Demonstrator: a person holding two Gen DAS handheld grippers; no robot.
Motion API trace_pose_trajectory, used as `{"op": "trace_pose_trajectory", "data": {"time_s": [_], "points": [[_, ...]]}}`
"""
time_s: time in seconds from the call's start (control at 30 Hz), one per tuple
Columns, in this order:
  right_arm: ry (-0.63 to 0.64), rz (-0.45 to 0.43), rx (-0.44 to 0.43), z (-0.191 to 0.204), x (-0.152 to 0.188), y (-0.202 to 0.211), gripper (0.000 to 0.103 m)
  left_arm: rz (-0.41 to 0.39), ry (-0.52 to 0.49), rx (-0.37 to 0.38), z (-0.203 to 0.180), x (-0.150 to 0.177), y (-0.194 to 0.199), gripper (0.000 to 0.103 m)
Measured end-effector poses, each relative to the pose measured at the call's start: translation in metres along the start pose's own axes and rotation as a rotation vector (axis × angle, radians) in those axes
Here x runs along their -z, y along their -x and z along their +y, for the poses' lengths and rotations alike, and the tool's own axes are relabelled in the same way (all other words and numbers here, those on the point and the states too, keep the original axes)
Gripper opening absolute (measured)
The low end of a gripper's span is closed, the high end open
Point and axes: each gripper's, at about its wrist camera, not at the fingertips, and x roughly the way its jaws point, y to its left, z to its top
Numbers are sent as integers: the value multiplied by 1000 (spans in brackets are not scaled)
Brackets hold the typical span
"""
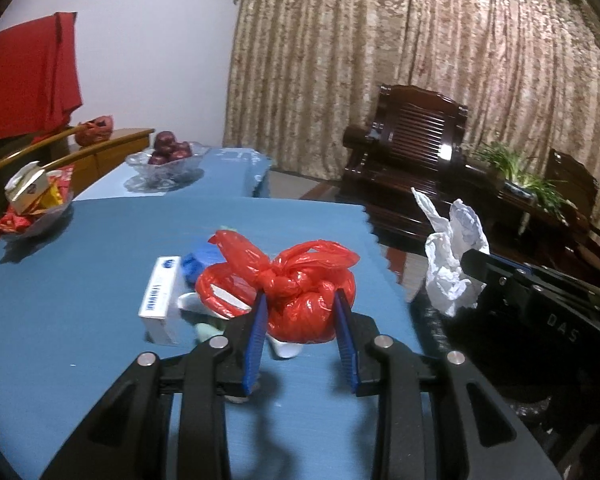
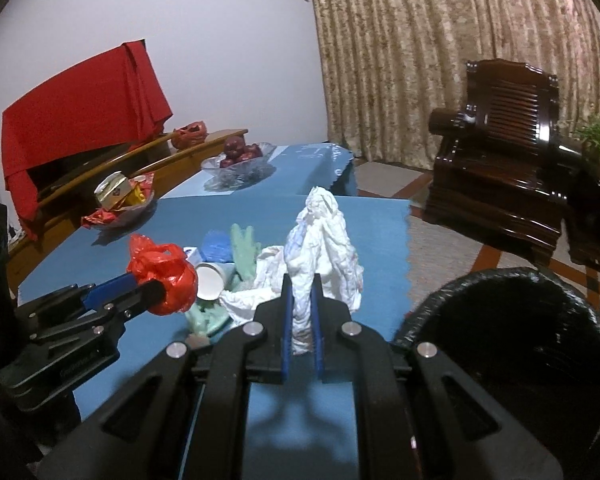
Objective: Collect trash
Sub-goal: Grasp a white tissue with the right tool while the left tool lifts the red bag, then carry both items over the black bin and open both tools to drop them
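Here each hand-held gripper carries trash clear of the bench (image 2: 372, 220): left hand-held gripper (image 1: 300, 312) clamps the knotted red bag (image 1: 304, 300), right hand-held gripper (image 2: 301, 300) pinches crumpled white paper (image 2: 324, 248), ready for the black-lined bin (image 2: 512, 344).

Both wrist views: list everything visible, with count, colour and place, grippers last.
tied bag: one, red, held by the left gripper above the table
tissue: one crumpled wad, white, held by the right gripper
table: one, blue cloth, under both grippers
box: one, white, on the table left of the tied bag
paper cup: one, white, lying on its side in the trash pile
trash bin: one, black liner, right of the table
fruit bowl: one, clear glass with dark red fruit, far table
snack dish: one, red and yellow packets, table's left side
armchair: one, dark wood, by the curtain
curtain: beige, back wall
left gripper: black, blue pads, shut on the tied bag
right gripper: black, blue pads, shut on the tissue
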Motion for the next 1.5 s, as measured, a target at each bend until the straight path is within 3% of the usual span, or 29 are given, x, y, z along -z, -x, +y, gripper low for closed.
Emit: {"op": "trace_pose_trajectory", "data": {"time_s": [0.17,0.5,0.77,0.97,1.43,1.5], "points": [[-14,11,10,-12,6,5,8,1,-24,31,-20,1,-1,32],[-14,-26,-24,-14,3,20,8,-10,-27,14,-22,2,2,32],[-15,-41,21,-26,4,37,8,-11,-44,36,-35,2,2,32],[-30,-39,102,-56,10,59,8,-10,-65,106,-63,-4,-4,32],[-140,-14,288,-143,47,101,8,27,-153,314,-171,-1,-31,32],[-152,-6,299,-149,51,100,12,41,-159,342,-181,1,-38,32]]}}
